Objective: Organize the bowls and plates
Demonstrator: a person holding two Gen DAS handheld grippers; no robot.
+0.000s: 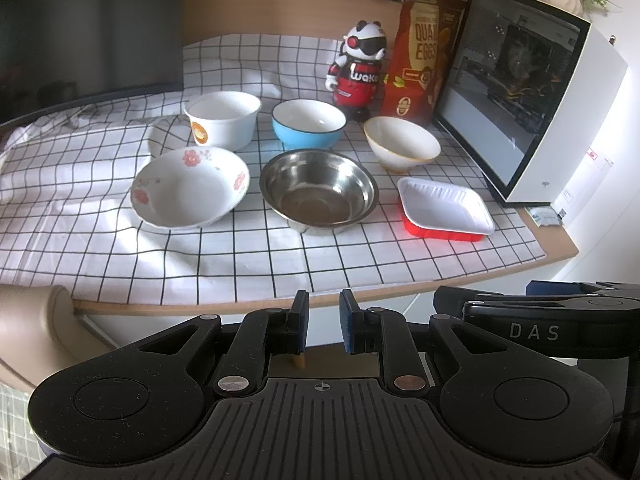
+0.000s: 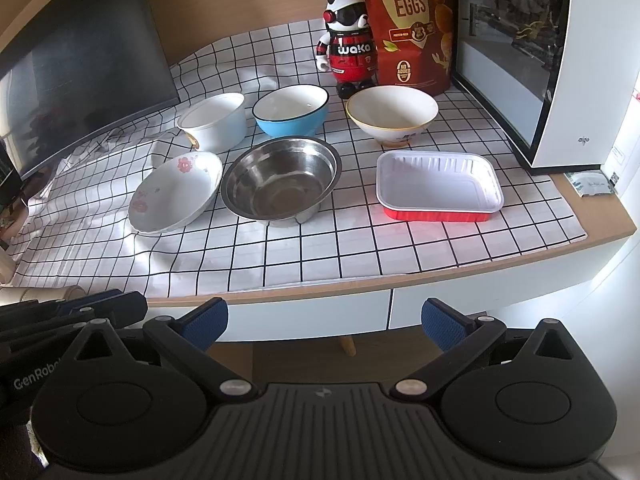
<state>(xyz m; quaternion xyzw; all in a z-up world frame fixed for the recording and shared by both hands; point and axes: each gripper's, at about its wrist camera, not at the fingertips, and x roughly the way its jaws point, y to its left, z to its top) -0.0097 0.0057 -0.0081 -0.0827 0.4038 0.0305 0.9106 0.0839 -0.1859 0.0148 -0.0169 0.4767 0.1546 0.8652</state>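
Six dishes stand on a checked cloth (image 1: 240, 256). At the back are a white bowl with an orange logo (image 1: 222, 124), a blue bowl (image 1: 308, 124) and a white gold-rimmed bowl (image 1: 402, 144). In front are a flowered bowl (image 1: 190, 188), a steel bowl (image 1: 318, 192) and a red tray with a white inside (image 1: 444, 210). My left gripper (image 1: 324, 320) hangs off the table's front edge, jaws nearly together, holding nothing. My right gripper (image 2: 324, 320) is also short of the edge, wide open and empty, facing the steel bowl (image 2: 280, 182) and the tray (image 2: 438, 184).
A panda figure (image 1: 358, 68) and a quail eggs bag (image 1: 420, 56) stand behind the bowls. A white glass-sided case (image 1: 532, 100) fills the right end. A dark monitor (image 2: 80, 72) stands at the left. The wooden table edge (image 2: 360, 280) runs in front of both grippers.
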